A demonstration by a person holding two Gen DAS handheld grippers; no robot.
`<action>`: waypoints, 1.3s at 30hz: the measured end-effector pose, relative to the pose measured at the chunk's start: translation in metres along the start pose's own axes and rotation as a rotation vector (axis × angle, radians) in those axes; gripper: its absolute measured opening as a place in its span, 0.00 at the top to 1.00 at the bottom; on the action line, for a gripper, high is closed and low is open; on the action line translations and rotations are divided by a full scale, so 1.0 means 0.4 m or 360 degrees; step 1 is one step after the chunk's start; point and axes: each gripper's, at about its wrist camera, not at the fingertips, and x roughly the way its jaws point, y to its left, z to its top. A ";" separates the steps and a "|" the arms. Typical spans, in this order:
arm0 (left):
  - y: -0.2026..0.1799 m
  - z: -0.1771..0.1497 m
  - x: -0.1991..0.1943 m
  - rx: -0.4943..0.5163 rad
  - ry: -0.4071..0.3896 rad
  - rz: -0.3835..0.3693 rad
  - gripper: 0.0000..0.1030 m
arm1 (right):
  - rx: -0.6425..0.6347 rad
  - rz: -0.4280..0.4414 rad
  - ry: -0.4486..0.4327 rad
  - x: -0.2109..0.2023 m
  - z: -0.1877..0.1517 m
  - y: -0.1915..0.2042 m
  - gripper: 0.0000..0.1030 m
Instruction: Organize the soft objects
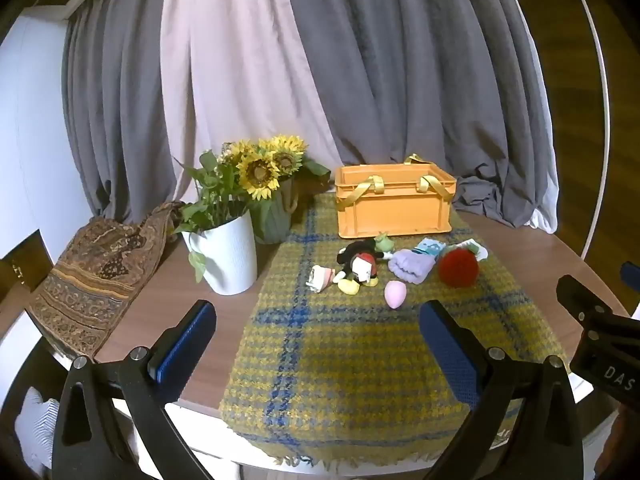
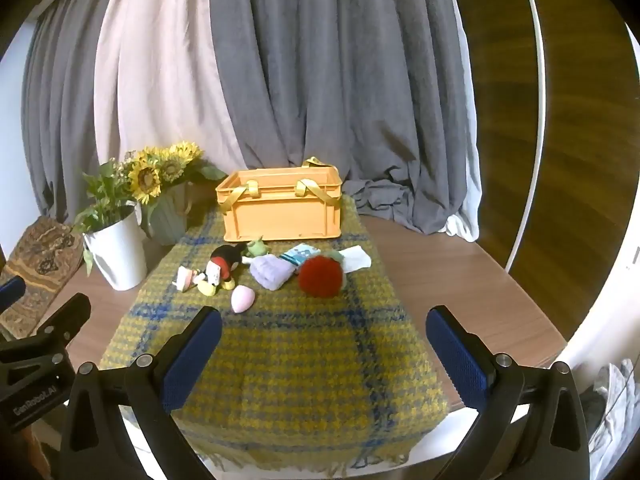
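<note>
While both grippers hang low over the near end of the plaid blanket (image 1: 340, 360), nothing sits between their jaws: the left gripper (image 1: 318, 344) is spread wide with its blue pads (image 1: 188, 344) far apart, and the right gripper (image 2: 322, 350) is released just the same, its pads (image 2: 460, 356) parted over bare weave.

The soft things lie in a loose row well ahead of both sets of jaws, on the blanket's far half. Nearest the left gripper's opening, slightly toward its right finger, is the pink egg-shaped piece (image 1: 395, 294); in the right wrist view it lies just beyond the left fingertip. Beyond it sprawls the mouse plush (image 1: 360, 266) (black head, red body, yellow shoes), with a small pink-and-white toy (image 1: 320, 278) touching its left side and a little green figure (image 1: 384, 242) behind it. To the right come the lilac knitted item (image 1: 412, 266), a light blue patterned piece (image 1: 430, 247) tucked behind it, then the red fuzzy ball (image 1: 458, 268), which partly covers a white cloth (image 2: 356, 258).

Farther ahead, just behind the row, stands the orange crate (image 1: 394, 204) with yellow strap handles, its top open. Left of the left jaws, off the blanket, are a white vase (image 1: 228, 256) of sunflowers (image 1: 260, 172) and a brown patterned cloth (image 1: 92, 272) on the wooden table (image 1: 132, 316). Grey and pink curtains (image 1: 320, 60) close the background.
</note>
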 end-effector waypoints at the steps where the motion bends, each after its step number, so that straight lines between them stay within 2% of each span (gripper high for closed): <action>1: -0.001 0.001 0.001 0.0001 0.0001 0.0003 0.00 | 0.0005 0.0005 -0.0009 -0.003 -0.001 0.001 0.00; 7: -0.021 0.030 0.039 0.0006 0.0022 -0.0016 0.00 | 0.0007 0.0010 0.0006 0.000 0.002 -0.007 0.00; 14: -0.017 0.025 0.011 -0.0010 -0.0029 -0.0037 0.00 | 0.0016 0.0005 0.0008 0.013 0.015 -0.032 0.00; 39: -0.018 0.040 0.020 -0.0009 -0.0039 -0.0046 0.00 | 0.0021 -0.0016 0.0000 0.014 0.018 -0.029 0.00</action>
